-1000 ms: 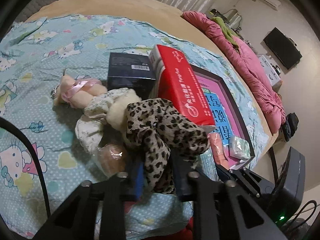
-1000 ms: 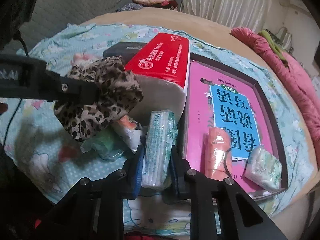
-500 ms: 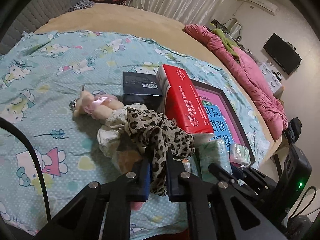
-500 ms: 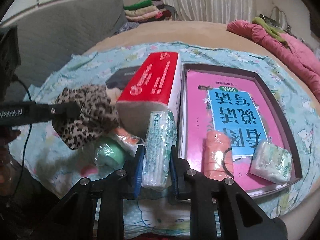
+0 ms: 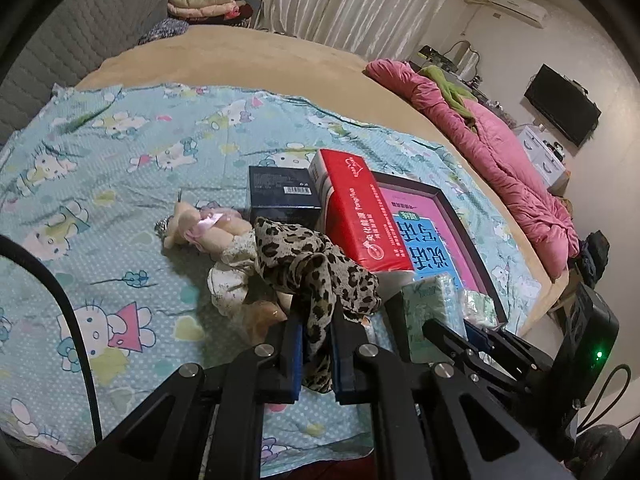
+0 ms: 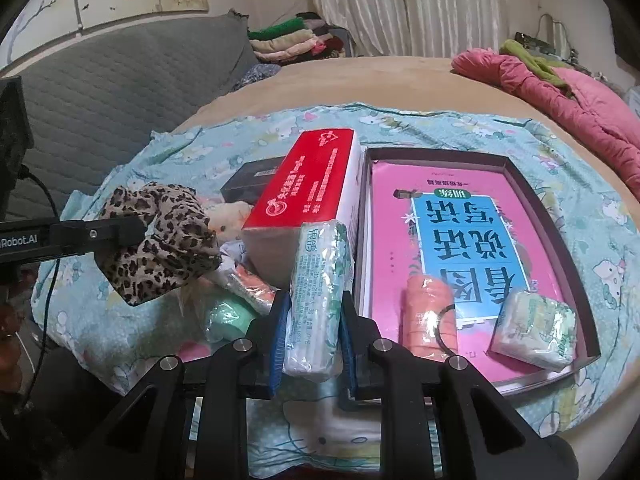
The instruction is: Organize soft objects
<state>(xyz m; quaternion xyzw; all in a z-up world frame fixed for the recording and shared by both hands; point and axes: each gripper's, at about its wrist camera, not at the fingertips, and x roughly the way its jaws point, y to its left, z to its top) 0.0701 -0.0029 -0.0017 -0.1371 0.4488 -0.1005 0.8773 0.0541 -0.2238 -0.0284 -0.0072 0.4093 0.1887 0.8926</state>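
My left gripper (image 5: pixel 316 336) is shut on a leopard-print scrunchie (image 5: pixel 312 268) and holds it above the bed; it also shows in the right wrist view (image 6: pixel 160 240). My right gripper (image 6: pixel 312 336) is shut on a green-and-white tissue pack (image 6: pixel 318 292), lifted in front of the red tissue box (image 6: pixel 312 184). The dark tray (image 6: pixel 576 240) holds a pink and blue book (image 6: pixel 460 232), an orange packet (image 6: pixel 428 320) and another small tissue pack (image 6: pixel 534 330). A plush doll (image 5: pixel 208 228) lies left of the boxes.
A black box (image 5: pixel 280 196) stands behind the doll. More small wrapped items (image 6: pixel 228 316) lie under the scrunchie. The Hello Kitty sheet (image 5: pixel 100 200) covers the bed. A pink quilt (image 5: pixel 500 160) lies at the right edge. Folded clothes (image 5: pixel 204 0) are stacked at the back.
Both grippers have lifted and pulled back with their loads. The scrunchie now hangs clear of the doll. The tissue pack stays gripped.
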